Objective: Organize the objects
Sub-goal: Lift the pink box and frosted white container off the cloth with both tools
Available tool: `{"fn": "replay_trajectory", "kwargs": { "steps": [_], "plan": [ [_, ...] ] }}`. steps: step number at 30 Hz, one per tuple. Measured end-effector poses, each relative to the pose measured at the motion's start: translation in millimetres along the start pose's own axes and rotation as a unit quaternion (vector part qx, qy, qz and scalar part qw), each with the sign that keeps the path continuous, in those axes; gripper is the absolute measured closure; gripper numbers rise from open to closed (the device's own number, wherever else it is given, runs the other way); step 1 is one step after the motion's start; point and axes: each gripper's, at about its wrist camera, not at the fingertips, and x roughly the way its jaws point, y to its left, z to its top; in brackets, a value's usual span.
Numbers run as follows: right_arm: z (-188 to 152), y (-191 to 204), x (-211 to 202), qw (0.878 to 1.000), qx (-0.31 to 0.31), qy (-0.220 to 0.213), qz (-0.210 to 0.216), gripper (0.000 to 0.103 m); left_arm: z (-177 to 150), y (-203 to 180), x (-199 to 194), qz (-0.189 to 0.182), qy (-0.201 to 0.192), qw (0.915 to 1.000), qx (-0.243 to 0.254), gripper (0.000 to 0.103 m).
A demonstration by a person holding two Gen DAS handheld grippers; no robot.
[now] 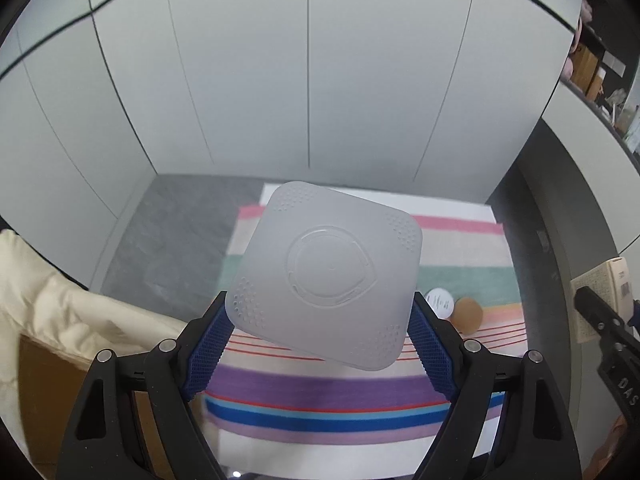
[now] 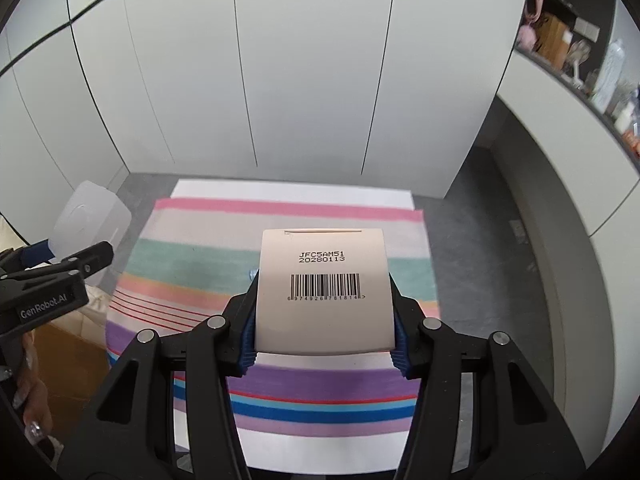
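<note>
Left gripper (image 1: 320,344) clamps frosted translucent rounded-square plastic container (image 1: 324,276) with dimpled corners; right gripper (image 2: 324,336) clamps smooth beige barcoded carton (image 2: 324,292) above striped cloth (image 2: 280,392).

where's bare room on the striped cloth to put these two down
Most of the striped cloth is bare: the pink, teal and purple bands. The only crowded patch is at its right edge, where a small white round lid touches a brown ball.

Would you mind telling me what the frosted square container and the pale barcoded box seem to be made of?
Frosted square container: likely translucent matte plastic, given moulded dimples and an embossed ring. Pale barcoded box: probably smooth printed cardboard, given its flat face and slot.
</note>
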Motion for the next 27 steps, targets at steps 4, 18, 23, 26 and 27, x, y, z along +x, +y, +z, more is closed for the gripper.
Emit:
{"fn": "replay_trajectory", "kwargs": {
  "steps": [4,18,23,26,27],
  "plan": [
    [8,4,-44,1.0,-0.004,-0.028,0.001,0.049,4,9,-42,-0.004,-0.006,0.9999,-0.008,0.018],
    [20,24,-160,0.995,-0.018,-0.098,0.009,0.049,3,15,-141,-0.014,-0.053,0.9985,0.001,0.018],
    [13,24,-165,0.995,-0.015,-0.094,0.01,0.049,-2,6,-155,-0.013,-0.065,0.9977,0.013,0.018],
    [11,20,-165,0.996,-0.012,-0.092,0.008,0.049,-3,4,-158,-0.013,-0.072,0.9972,0.015,0.018],
    [11,19,-164,0.996,-0.011,-0.092,0.008,0.049,-3,2,-161,-0.011,-0.074,0.997,0.017,0.018]
  ]
}}
